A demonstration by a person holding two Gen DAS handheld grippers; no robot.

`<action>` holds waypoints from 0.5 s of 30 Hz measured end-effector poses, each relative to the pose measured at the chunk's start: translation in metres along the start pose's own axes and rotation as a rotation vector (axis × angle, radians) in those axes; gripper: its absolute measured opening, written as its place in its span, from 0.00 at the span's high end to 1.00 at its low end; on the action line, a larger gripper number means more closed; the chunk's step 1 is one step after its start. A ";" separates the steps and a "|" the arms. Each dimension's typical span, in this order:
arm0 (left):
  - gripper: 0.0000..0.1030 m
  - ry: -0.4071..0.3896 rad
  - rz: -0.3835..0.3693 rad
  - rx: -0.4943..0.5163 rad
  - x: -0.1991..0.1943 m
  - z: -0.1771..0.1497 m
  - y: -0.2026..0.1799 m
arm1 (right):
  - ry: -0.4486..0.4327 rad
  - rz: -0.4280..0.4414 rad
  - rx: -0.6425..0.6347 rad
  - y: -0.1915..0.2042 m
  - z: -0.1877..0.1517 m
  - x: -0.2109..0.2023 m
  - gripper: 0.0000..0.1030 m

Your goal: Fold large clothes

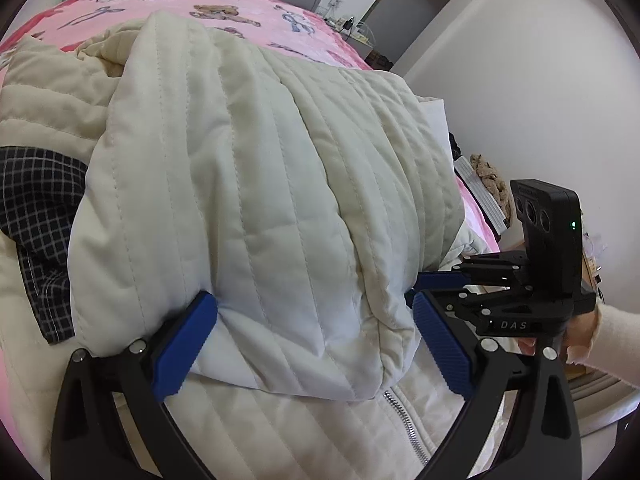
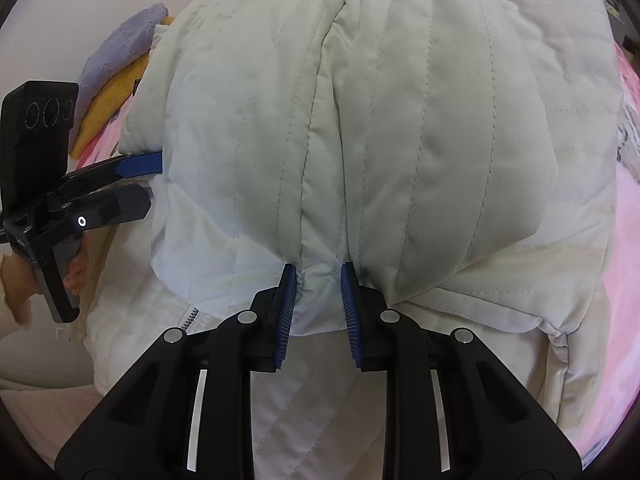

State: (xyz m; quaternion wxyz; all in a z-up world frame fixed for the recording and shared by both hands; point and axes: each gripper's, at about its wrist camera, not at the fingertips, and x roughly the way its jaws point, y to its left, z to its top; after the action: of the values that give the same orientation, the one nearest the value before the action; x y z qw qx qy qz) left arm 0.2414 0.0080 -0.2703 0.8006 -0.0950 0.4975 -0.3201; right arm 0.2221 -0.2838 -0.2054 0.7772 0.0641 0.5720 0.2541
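Observation:
A cream quilted jacket (image 1: pixel 260 184) lies on a pink bed, with a thick fold of it raised over its zippered front (image 1: pixel 404 420). My left gripper (image 1: pixel 316 316) is wide open, its blue pads on either side of the fold's near edge. My right gripper (image 2: pixel 318 280) is shut on a pinch of the same fold (image 2: pixel 320 140) at its near edge. The right gripper also shows in the left wrist view (image 1: pixel 440 280), and the left gripper shows in the right wrist view (image 2: pixel 144 164), at the fold's left side.
A pink printed bedspread (image 1: pixel 224 4) covers the bed. A dark checked cloth (image 1: pixel 36 200) lies under the jacket at left. Folded purple (image 2: pixel 120 44) and yellow (image 2: pixel 108 108) clothes sit at the bed's far left edge. A white wall (image 1: pixel 520 60) and doorway stand beyond.

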 end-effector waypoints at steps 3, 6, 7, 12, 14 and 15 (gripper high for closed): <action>0.05 -0.037 0.044 0.074 -0.006 -0.003 -0.015 | -0.029 0.019 0.016 0.007 0.002 -0.013 0.73; 0.05 -0.080 0.168 0.183 -0.025 -0.007 -0.042 | -0.102 0.104 0.062 0.010 -0.003 -0.045 0.48; 0.05 -0.100 0.208 0.220 -0.036 -0.010 -0.052 | -0.140 0.120 0.067 0.014 -0.007 -0.060 0.41; 0.05 -0.151 0.303 0.262 -0.091 -0.036 -0.071 | -0.209 0.039 0.035 0.027 -0.046 -0.114 0.29; 0.05 -0.134 0.310 0.178 -0.115 -0.054 -0.065 | -0.194 -0.019 0.068 0.020 -0.072 -0.130 0.28; 0.05 -0.114 0.330 0.122 -0.123 -0.065 -0.058 | -0.189 -0.044 0.091 0.015 -0.081 -0.134 0.27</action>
State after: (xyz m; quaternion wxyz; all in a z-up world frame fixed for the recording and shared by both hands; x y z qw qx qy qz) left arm 0.1246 0.0481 -0.1841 0.8736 0.0187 0.4397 -0.2080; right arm 0.1134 -0.3487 -0.1124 0.8294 0.1105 0.5082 0.2037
